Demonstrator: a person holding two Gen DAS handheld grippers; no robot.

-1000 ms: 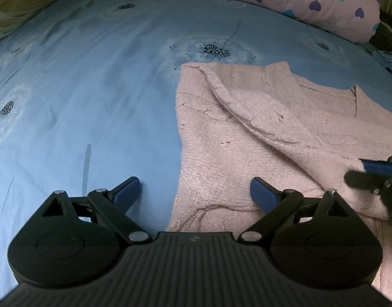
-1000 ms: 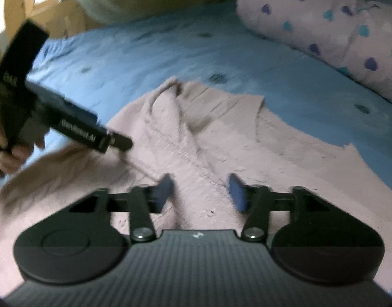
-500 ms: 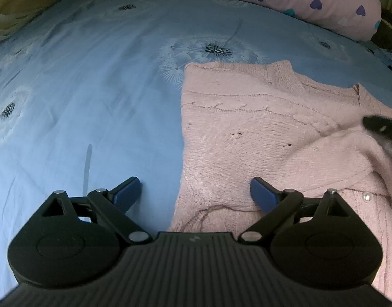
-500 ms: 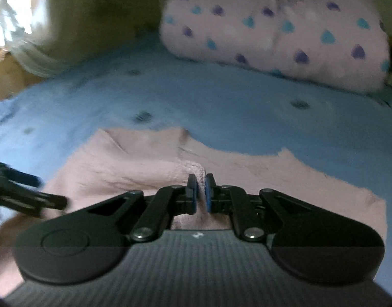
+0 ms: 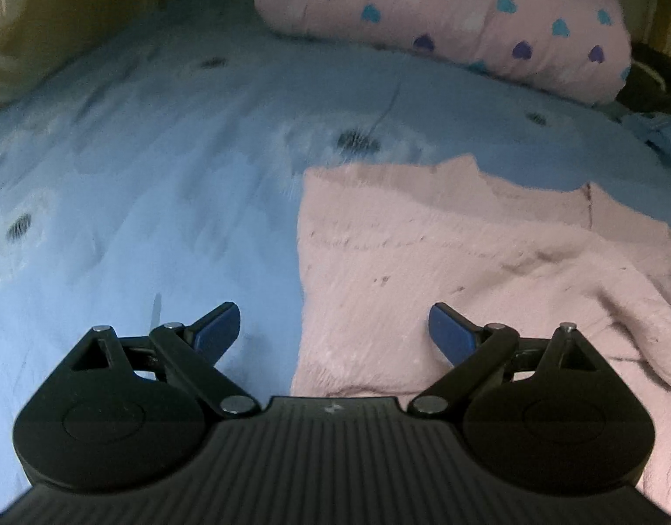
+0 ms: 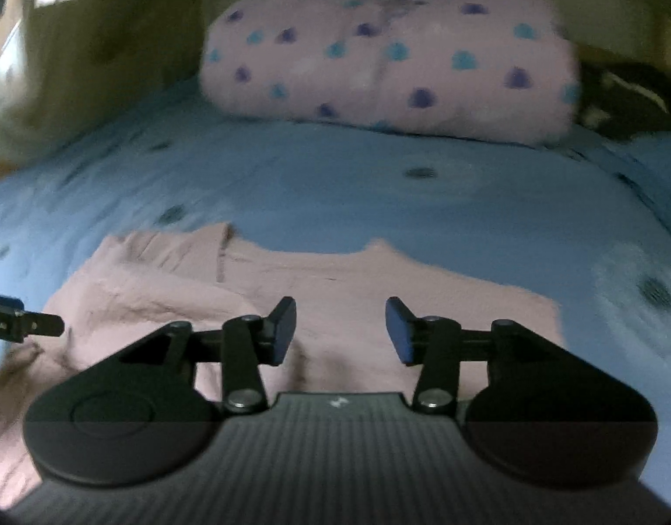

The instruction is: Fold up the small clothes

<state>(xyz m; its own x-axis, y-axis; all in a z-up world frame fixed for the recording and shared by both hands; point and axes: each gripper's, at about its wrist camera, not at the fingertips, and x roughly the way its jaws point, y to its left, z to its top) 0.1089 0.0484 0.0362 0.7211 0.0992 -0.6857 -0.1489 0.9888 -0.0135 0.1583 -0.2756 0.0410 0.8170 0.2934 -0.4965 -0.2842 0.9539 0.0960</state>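
My right gripper (image 6: 340,330): jaws opening, nothing pinched between the blue pads (image 6: 399,328); the knit lies under and beyond them, not gripped as far as this blurred view lets me judge. My left gripper (image 5: 334,333): jaws spread wide, empty, one pad over bare sheet and the other over the knit.

Landmark: the pink sweater (image 5: 445,271), lying flat on the blue bedsheet (image 5: 160,175).

- Left-wrist view: the sweater's left edge runs almost straight away from me, starting between my left gripper's pads. Its far edge, with a notch like a neckline, faces the pillow.
- A loose fold, probably a sleeve (image 5: 620,306), is bunched on top of the sweater toward its right side.
- Right-wrist view: the sweater fills the near ground under the right gripper; its right edge ends just beyond the right pad, with sheet past it.
- The tip of my left gripper shows at the left border of the right-wrist view, over the sweater's left part; I cannot tell whether it touches.
- Pink pillow with blue and purple hearts (image 6: 392,57) lies well beyond the sweater's far edge, sheet between them.
- Dandelion print (image 5: 357,142) on the sheet just past the sweater's far left corner.
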